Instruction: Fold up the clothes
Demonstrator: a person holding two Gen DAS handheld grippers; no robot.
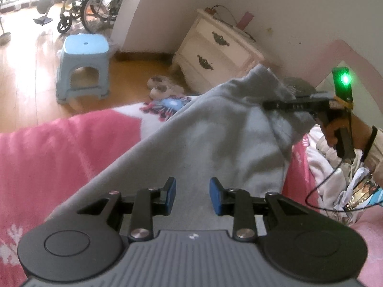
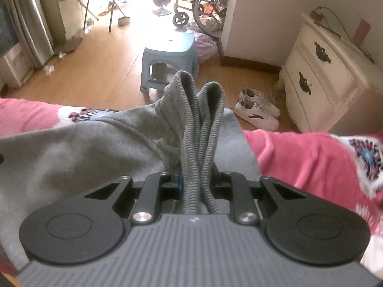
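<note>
In the left wrist view, the left gripper [image 1: 192, 196] points down at a slant over the soft grey fleece garment [image 1: 191, 143]. Its blue-padded fingers [image 1: 171, 189] stand apart, with cloth below the gap; whether the pads press on it I cannot tell. In the right wrist view, the right gripper [image 2: 194, 179] is clenched on the garment's ribbed grey hem [image 2: 201, 124], two folds of which rise bunched from between its fingers. The left view shows this gripper from the side, to the right, in a person's hand [image 1: 335, 131] with a dark strap at the wrist, lifting a corner of the garment off the bed.

The garment lies spread over a pink blanket with white and patterned flower motifs [image 2: 299, 157]. Beyond the bed edge are a wooden floor [image 2: 115, 71], a pair of white trainers [image 2: 258, 110], a pale blue plastic stool [image 2: 170, 55] and a worn cream two-drawer nightstand [image 2: 330, 81]. Farther off stands a wheelchair [image 2: 208, 7] in a bright doorway.
</note>
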